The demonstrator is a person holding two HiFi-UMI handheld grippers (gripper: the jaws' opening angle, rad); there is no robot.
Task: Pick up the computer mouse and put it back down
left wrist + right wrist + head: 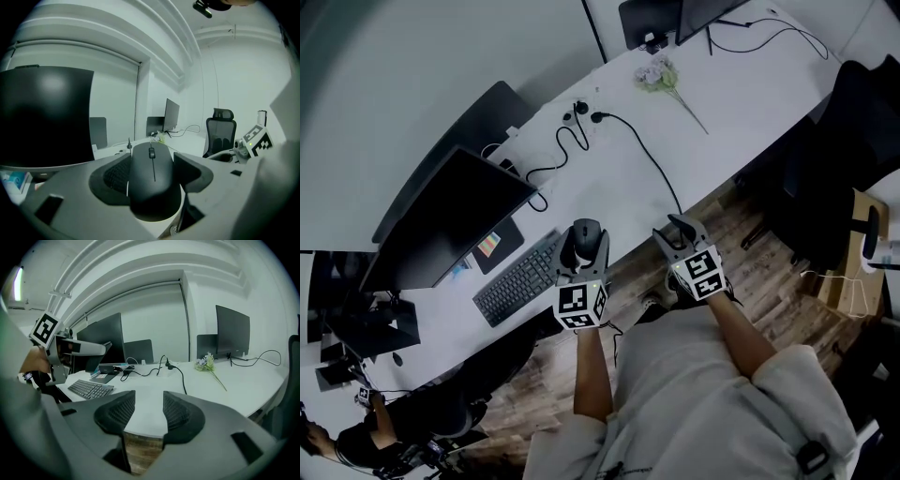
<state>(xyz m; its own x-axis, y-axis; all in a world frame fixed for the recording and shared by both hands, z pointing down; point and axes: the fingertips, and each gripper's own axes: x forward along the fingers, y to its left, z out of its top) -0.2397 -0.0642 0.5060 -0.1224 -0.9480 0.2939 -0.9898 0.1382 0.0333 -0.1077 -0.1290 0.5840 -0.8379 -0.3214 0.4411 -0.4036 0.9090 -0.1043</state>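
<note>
The black computer mouse (586, 232) is lifted off the white desk (741, 112), near its front edge, and sits between the jaws of my left gripper (584, 246). In the left gripper view the mouse (152, 180) fills the gap, with both pads pressed to its sides, scroll wheel pointing away. My right gripper (681, 231) hovers at the desk's edge to the right, apart from the mouse. In the right gripper view its jaws (149, 411) stand parted with nothing between them, only the desk edge and wooden floor below.
A black keyboard (520, 279) lies just left of the left gripper, before a dark monitor (441, 225). Black cables (623, 136) cross the desk's middle, with a flower sprig (667, 80) and another monitor (652, 21) further back. An office chair (834, 169) stands right.
</note>
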